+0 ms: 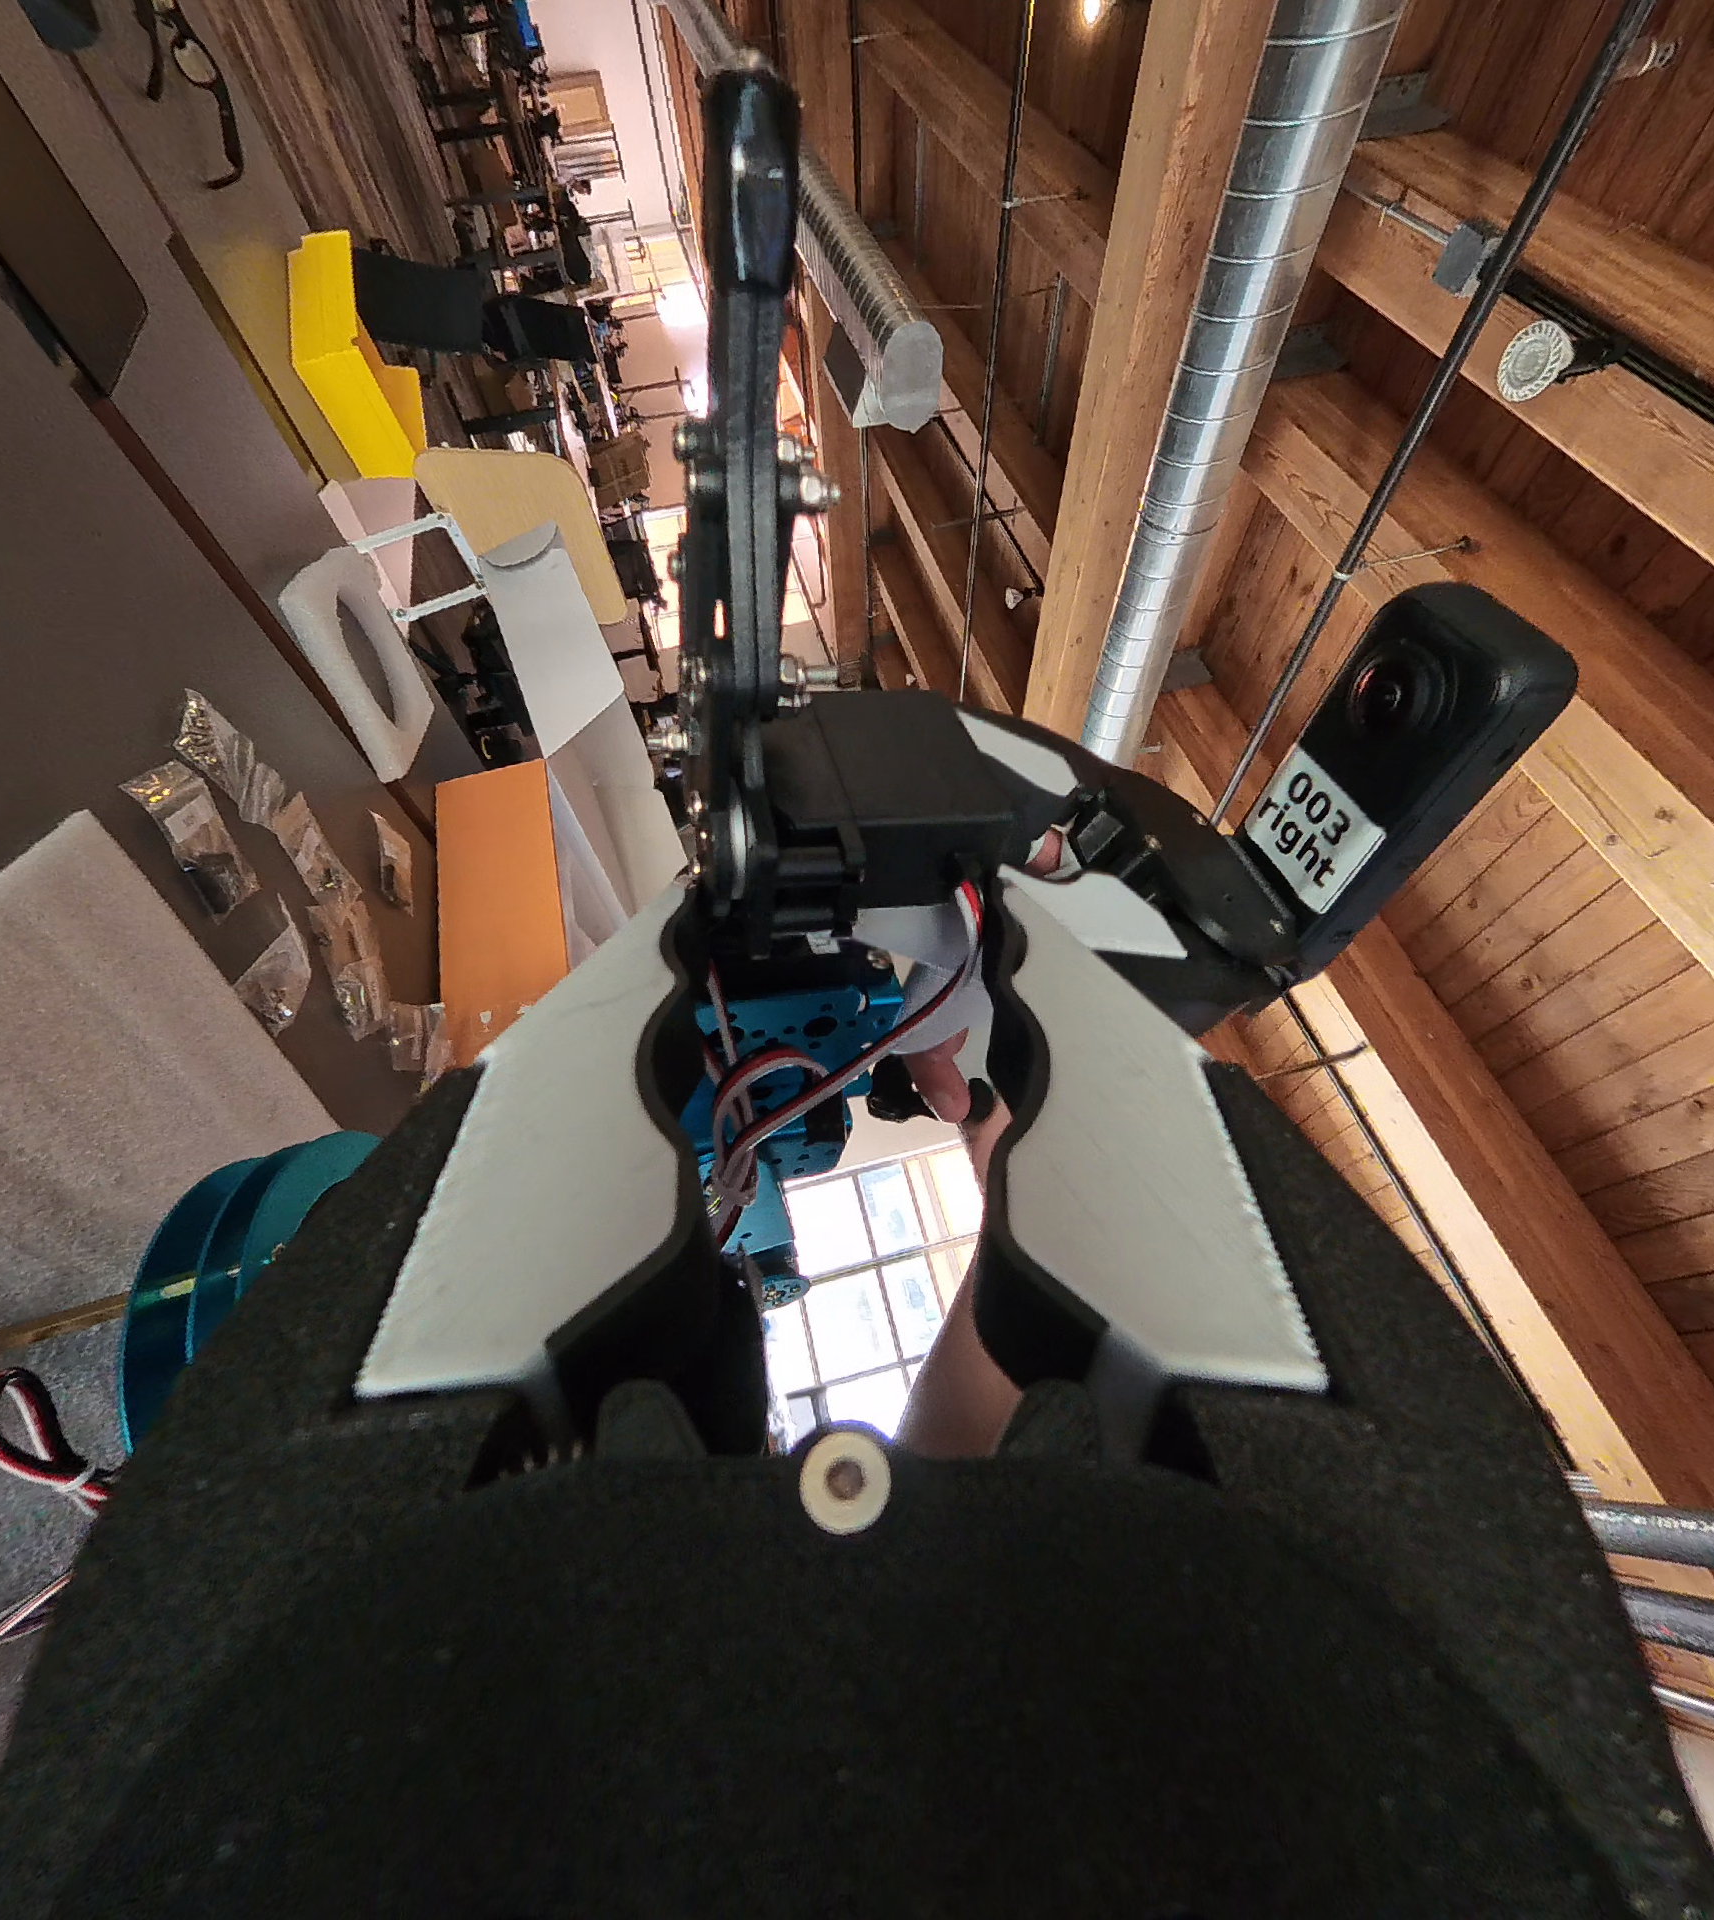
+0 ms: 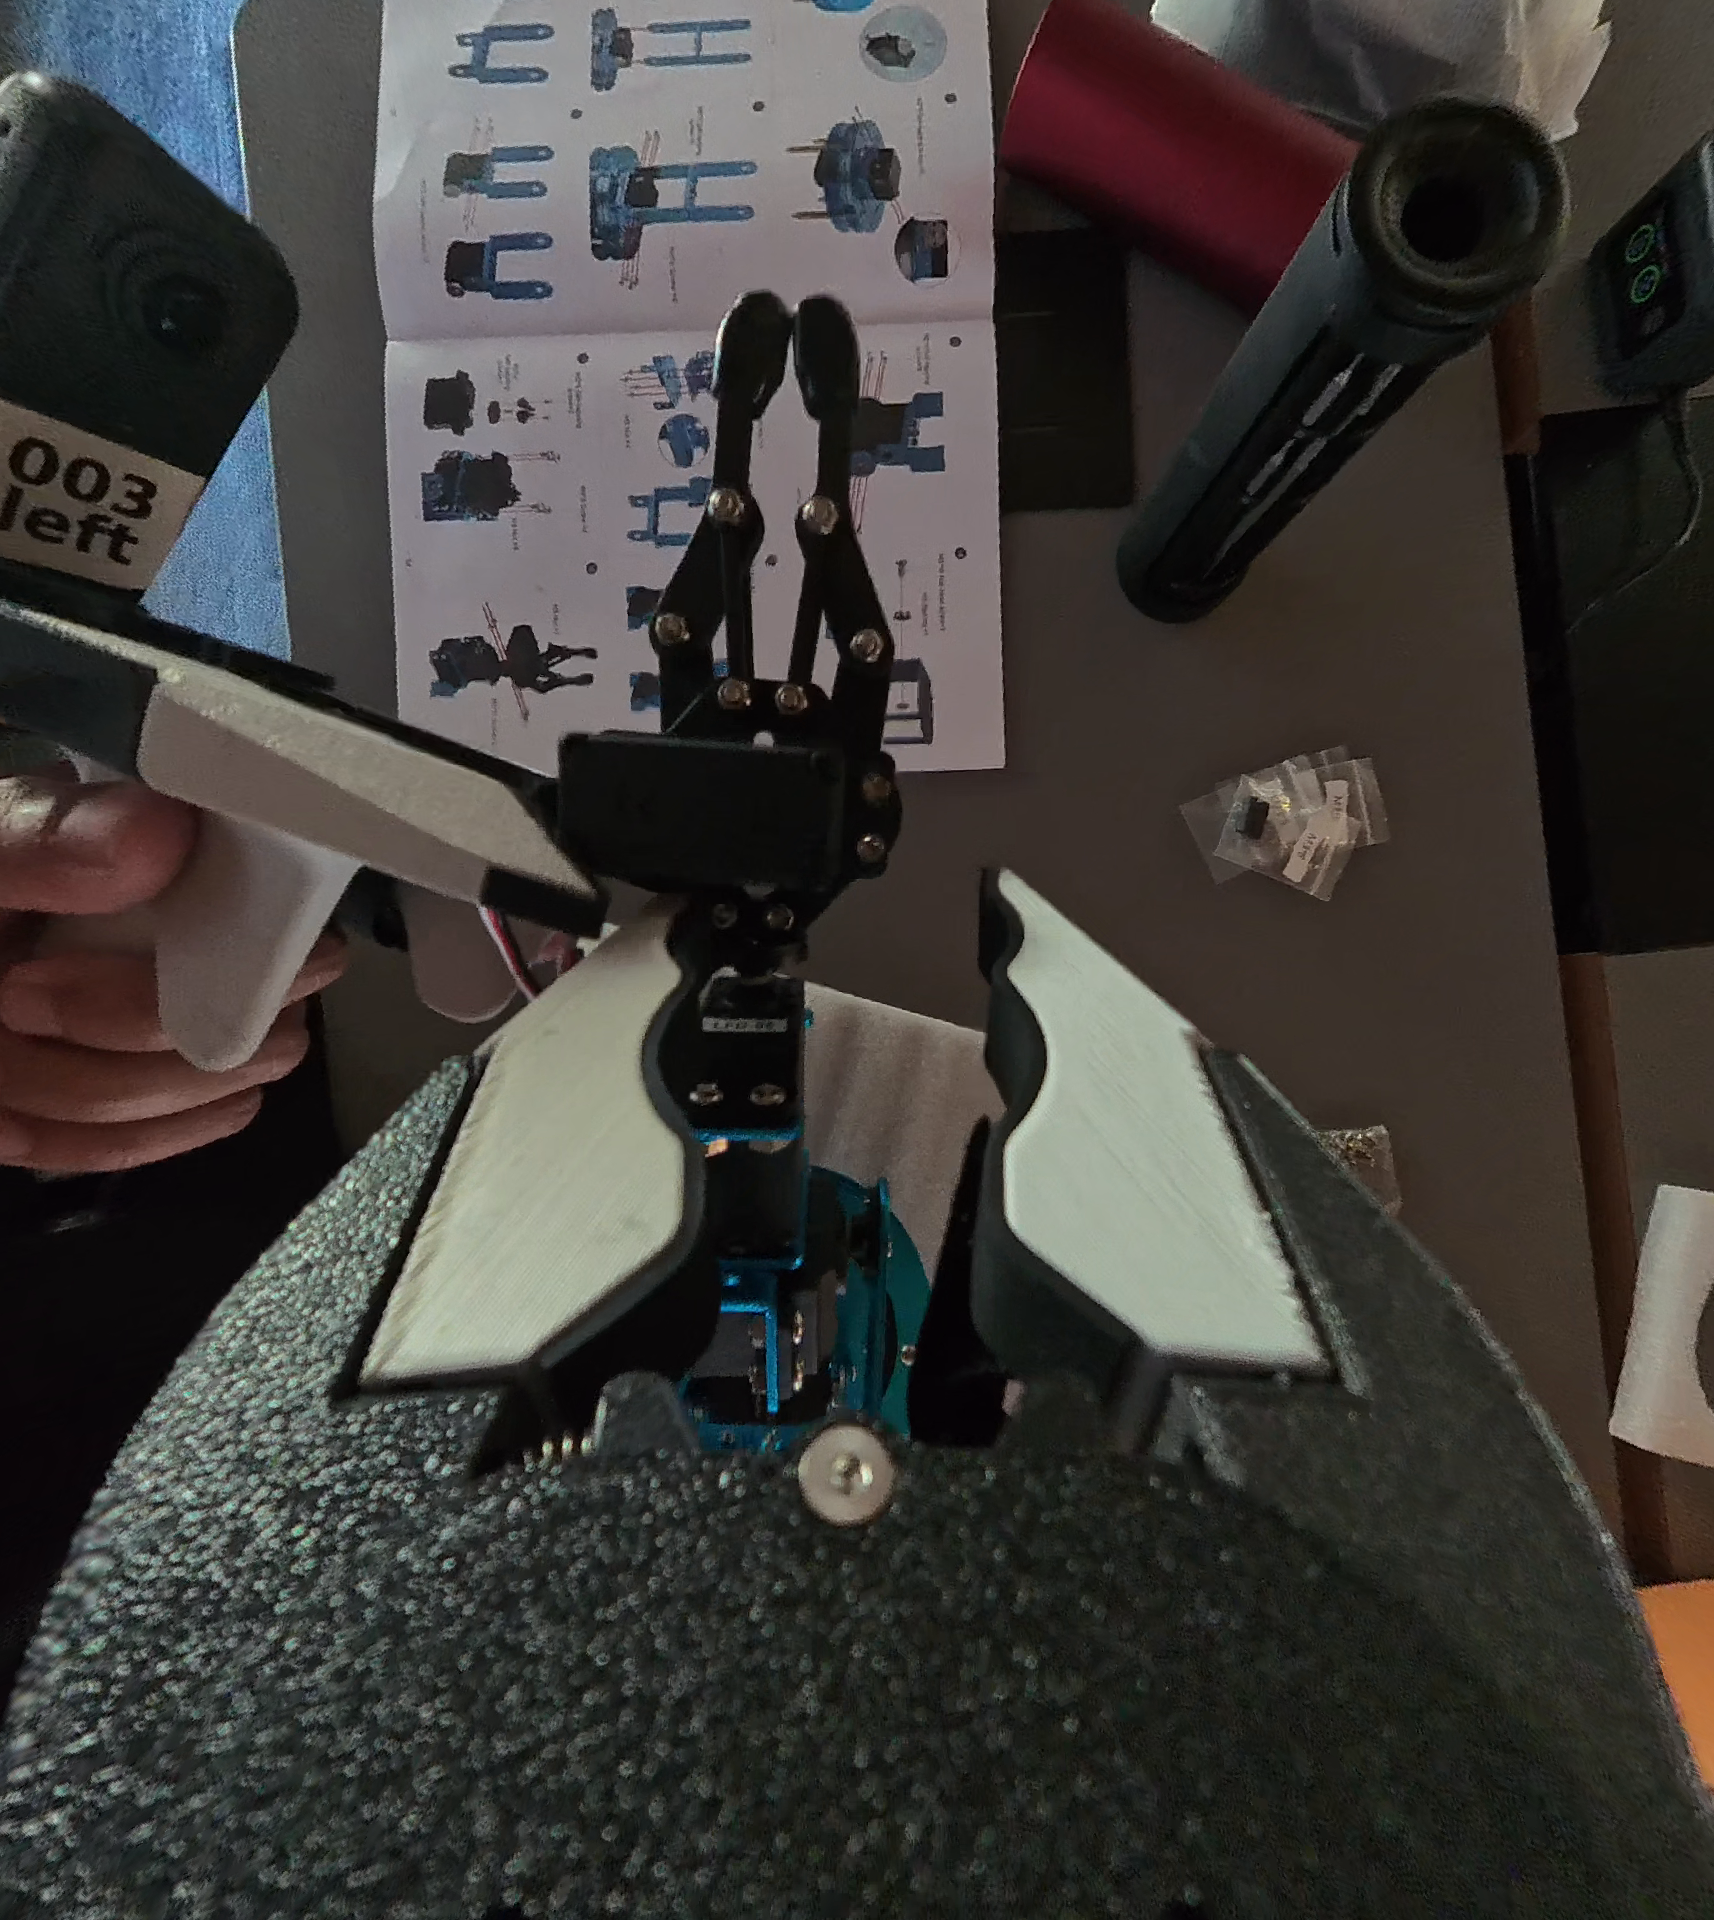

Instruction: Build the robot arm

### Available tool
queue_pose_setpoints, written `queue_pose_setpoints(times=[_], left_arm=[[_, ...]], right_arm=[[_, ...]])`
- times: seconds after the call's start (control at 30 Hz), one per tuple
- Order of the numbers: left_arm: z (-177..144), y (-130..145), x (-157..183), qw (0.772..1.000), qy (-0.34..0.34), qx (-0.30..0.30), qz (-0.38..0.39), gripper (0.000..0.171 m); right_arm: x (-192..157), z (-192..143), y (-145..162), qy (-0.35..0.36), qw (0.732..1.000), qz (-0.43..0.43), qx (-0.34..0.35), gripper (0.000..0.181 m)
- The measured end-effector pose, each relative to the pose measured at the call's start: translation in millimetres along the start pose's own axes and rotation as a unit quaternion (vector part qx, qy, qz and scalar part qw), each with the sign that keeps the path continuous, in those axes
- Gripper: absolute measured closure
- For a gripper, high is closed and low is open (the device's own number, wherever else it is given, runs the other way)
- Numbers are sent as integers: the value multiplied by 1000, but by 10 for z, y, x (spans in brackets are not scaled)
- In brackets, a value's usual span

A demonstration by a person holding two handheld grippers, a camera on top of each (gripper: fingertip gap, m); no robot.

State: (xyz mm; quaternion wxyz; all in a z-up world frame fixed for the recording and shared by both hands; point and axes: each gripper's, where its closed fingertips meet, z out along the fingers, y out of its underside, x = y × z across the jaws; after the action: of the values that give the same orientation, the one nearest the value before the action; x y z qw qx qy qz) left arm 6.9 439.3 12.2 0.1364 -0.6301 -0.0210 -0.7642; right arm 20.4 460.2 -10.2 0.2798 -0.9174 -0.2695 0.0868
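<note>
A small robot arm with a black claw, a black servo and a blue base stands between both grippers. Its claw is closed. My left gripper is shut on the servo block at its fingertips; it also shows in the right wrist view, reaching in from the left. My right gripper is open around the arm's wrist section: its left finger touches it and its right finger stands apart. The right gripper also shows in the left wrist view.
An illustrated instruction sheet lies on the grey table behind the claw. A dark cylindrical case, a red roll, a black device and small parts bags lie to the right. A hand holds the left gripper.
</note>
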Motion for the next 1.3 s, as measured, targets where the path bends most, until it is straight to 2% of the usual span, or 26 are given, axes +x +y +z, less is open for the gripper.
queue_pose_setpoints(times=[0.2, 0.33, 0.43, 0.77, 1.0, 1.07, 1.17, 1.23, 1.3], left_arm=[[-2, -4, -4, 1000, 2, -1, -3, 119], [-8, -16, -14, 1000, 0, 2, -3, 120], [-2, -16, -16, 1000, 2, -1, -6, 120], [-10, 1, -2, 1000, -4, -3, 4, 120], [-6, -5, -1, 1000, 13, -3, -3, 120], [-1, 1, -2, 1000, 18, -8, -15, 120], [-13, -21, -16, 1000, 15, -8, -22, 120], [-19, -37, -26, 1000, 15, -7, -24, 120], [-13, -40, -30, 1000, 15, -6, -25, 120]], right_arm=[[4, -45, 38, 3, 1000, 0, -1, 132], [45, -25, 42, 11, 1000, 8, -3, 125], [40, -47, 35, 9, 1000, 4, 5, 132], [41, -47, 49, 13, 1000, 3, -9, 129], [-18, -26, 79, -48, 996, 77, -19, 139], [22, -97, 48, -40, 997, 61, 4, 140], [-92, -311, 20, -79, 995, 30, 62, 135], [-83, -399, 67, -49, 994, 5, 101, 134], [-86, -341, 131, -17, 995, -1, 101, 126]])
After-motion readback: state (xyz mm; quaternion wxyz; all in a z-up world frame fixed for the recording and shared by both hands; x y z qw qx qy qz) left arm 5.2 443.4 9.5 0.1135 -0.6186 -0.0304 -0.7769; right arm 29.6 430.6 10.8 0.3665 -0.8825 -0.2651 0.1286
